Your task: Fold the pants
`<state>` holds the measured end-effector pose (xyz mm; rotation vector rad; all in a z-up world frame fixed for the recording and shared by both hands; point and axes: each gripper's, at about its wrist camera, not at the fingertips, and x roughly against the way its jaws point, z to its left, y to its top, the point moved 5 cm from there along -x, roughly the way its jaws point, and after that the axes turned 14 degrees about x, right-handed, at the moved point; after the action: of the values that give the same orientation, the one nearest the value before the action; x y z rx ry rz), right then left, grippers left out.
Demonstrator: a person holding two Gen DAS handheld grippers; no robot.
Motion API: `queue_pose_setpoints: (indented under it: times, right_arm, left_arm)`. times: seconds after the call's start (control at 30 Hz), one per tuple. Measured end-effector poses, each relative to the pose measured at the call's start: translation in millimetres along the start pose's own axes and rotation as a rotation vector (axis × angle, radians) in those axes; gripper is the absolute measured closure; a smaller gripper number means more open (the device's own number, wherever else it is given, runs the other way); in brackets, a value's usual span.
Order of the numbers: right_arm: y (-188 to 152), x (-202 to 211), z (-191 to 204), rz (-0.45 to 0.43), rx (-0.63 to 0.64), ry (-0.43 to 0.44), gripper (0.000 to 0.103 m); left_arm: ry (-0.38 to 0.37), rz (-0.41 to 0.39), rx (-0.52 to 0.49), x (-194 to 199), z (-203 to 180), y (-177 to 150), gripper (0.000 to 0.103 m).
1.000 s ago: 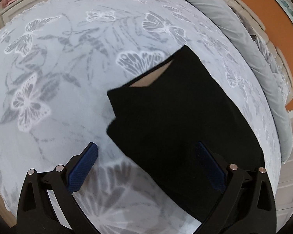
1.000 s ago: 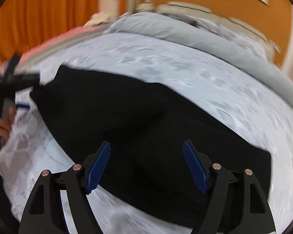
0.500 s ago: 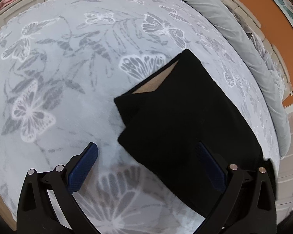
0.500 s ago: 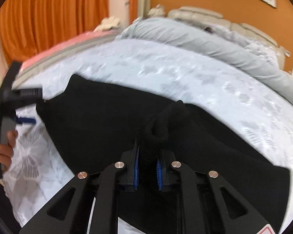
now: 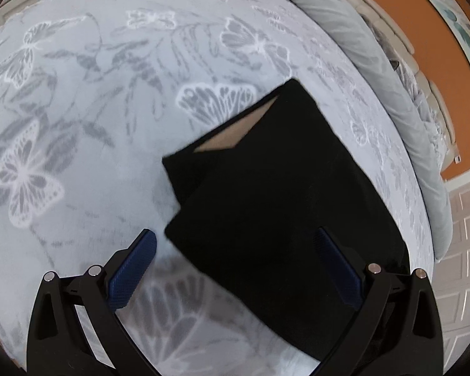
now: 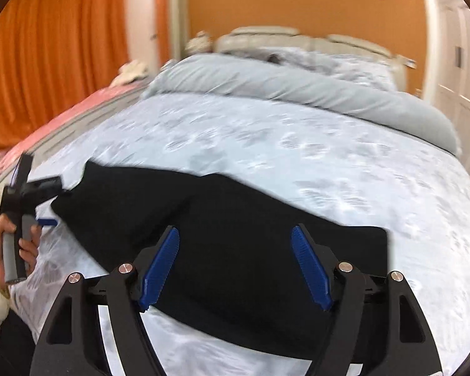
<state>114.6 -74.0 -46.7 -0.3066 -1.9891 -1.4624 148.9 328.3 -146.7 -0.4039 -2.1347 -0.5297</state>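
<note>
Black pants point(image 5: 275, 194) lie flat on the pale blue butterfly bedspread point(image 5: 78, 125), folded lengthwise, with a tan lining showing at the waist opening point(image 5: 232, 138). My left gripper point(image 5: 238, 269) is open and empty, hovering over the near corner of the pants. In the right wrist view the pants point(image 6: 235, 232) stretch across the bed. My right gripper point(image 6: 235, 263) is open and empty above their middle. The left gripper point(image 6: 31, 194), held in a hand, shows at the pants' left end.
A rolled grey duvet point(image 6: 297, 87) lies along the head of the bed below a white headboard point(image 6: 297, 34). Orange curtains point(image 6: 47, 47) hang at the left. White cabinet doors point(image 5: 463, 235) stand beside the bed.
My right gripper, shut on a bunch of the pants half a second ago, has opened and let it drop flat. The left gripper stays open, shifted slightly.
</note>
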Motion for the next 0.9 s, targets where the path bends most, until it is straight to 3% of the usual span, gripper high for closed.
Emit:
queue_pose_setpoints:
  times: [0.13,0.17,0.2,0.23,0.27,0.33,0.43,0.53,0.63,0.73,0.8,0.83,0.87,0.9]
  right_arm:
    - [-17.1,8.3,-37.6,0.019,-0.056,-0.059,0.031]
    - [-21.0,9.7,-44.7,0.027,-0.068,-0.062,0.031]
    - [-26.9,12.1,-52.2,0.036,-0.082,-0.066,0.031]
    - [-30.3,14.2,-57.7,0.039,-0.088,-0.075,0.031]
    - [-33.1,17.3,-62.9,0.041,-0.091,-0.084,0.031]
    - [-35.3,21.4,-71.8,0.042,-0.095,-0.097,0.031]
    - [-40.3,33.3,-86.9,0.034,-0.123,-0.119,0.031]
    - [-46.3,43.2,-103.7,0.028,-0.161,-0.138,0.031]
    - [-53.5,43.4,-115.8,0.044,-0.192,-0.144,0.031]
    - [-61.0,37.2,-124.8,0.078,-0.193,-0.161,0.031]
    - [-65.5,32.9,-130.9,0.099,-0.203,-0.16,0.031]
    - [-67.1,30.8,-133.4,0.108,-0.211,-0.157,0.031]
    - [-67.9,29.5,-135.7,0.11,-0.22,-0.156,0.031]
    - [-67.7,28.3,-135.8,0.111,-0.224,-0.151,0.031]
  left_arm:
    - [0.001,-0.036,0.004,-5.6,-5.8,1.1,0.006]
    - [-0.008,-0.048,0.002,-5.3,-8.3,1.3,0.026]
    - [-0.013,-0.056,-0.007,-5.6,-12.3,0.3,0.061]
    - [0.004,-0.068,-0.018,-5.9,-15.4,-0.1,0.072]
    - [-0.031,-0.056,-0.017,-6.3,-19.6,-1.2,0.082]
    - [-0.077,-0.078,0.004,1.6,-28.5,-2.2,0.084]
    - [-0.158,-0.174,-0.081,36.8,-66.3,-15.4,0.085]
    - [-0.28,-0.269,-0.261,82.5,-123.1,-57.3,0.085]
    - [-0.336,-0.283,-0.478,99.1,-172.8,-121.8,0.083]
    - [-0.275,-0.227,-0.668,71.6,-197.3,-182.4,0.076]
    - [-0.204,-0.15,-0.732,42.9,-196.1,-202.1,0.063]
    - [-0.154,-0.096,-0.738,25.8,-191.2,-207.3,0.06]
    - [-0.131,-0.057,-0.716,17.8,-186.3,-206.5,0.05]
    - [-0.137,-0.024,-0.681,16.7,-180.1,-204.6,0.049]
